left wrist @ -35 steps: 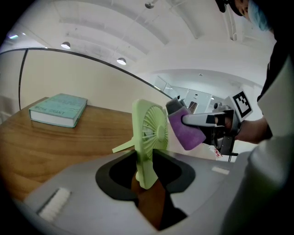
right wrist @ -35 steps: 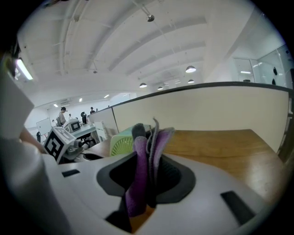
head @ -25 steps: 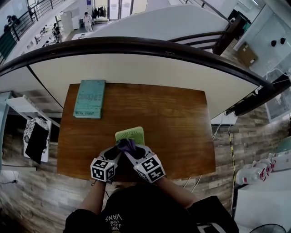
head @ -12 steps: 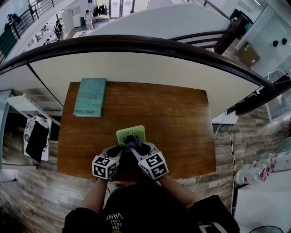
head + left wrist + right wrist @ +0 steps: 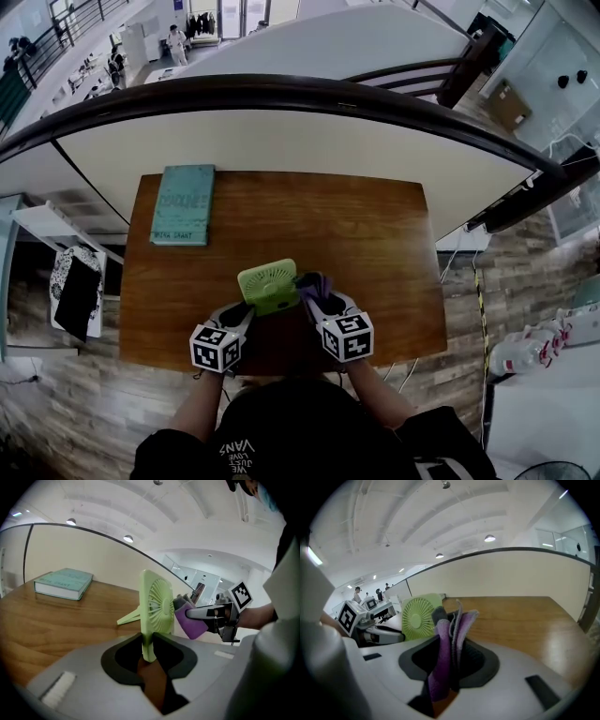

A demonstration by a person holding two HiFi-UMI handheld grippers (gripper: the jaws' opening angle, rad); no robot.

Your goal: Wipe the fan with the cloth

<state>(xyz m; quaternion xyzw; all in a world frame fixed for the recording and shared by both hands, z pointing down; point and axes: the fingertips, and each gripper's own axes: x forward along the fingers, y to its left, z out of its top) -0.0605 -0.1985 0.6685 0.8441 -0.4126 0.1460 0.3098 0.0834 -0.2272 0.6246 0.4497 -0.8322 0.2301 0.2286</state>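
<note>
A small light-green fan (image 5: 268,285) stands on the wooden table (image 5: 375,234) near its front edge. My left gripper (image 5: 246,311) is shut on the fan's lower rim; in the left gripper view the fan (image 5: 157,607) rises upright from between the jaws of the left gripper (image 5: 149,649). My right gripper (image 5: 319,294) is shut on a folded purple cloth (image 5: 315,281), just right of the fan. The cloth (image 5: 191,623) sits next to the grille; I cannot tell whether it touches. In the right gripper view the cloth (image 5: 447,641) sticks up, with the fan (image 5: 417,613) to its left.
A teal book (image 5: 184,203) lies at the table's far left corner. A curved pale wall with a dark rail (image 5: 281,94) runs behind the table. A white shelf with a black item (image 5: 75,286) stands left of the table.
My right gripper has carried the cloth from over the fan's front off to the fan's right side, so more of the fan shows. The left gripper has stayed put.
</note>
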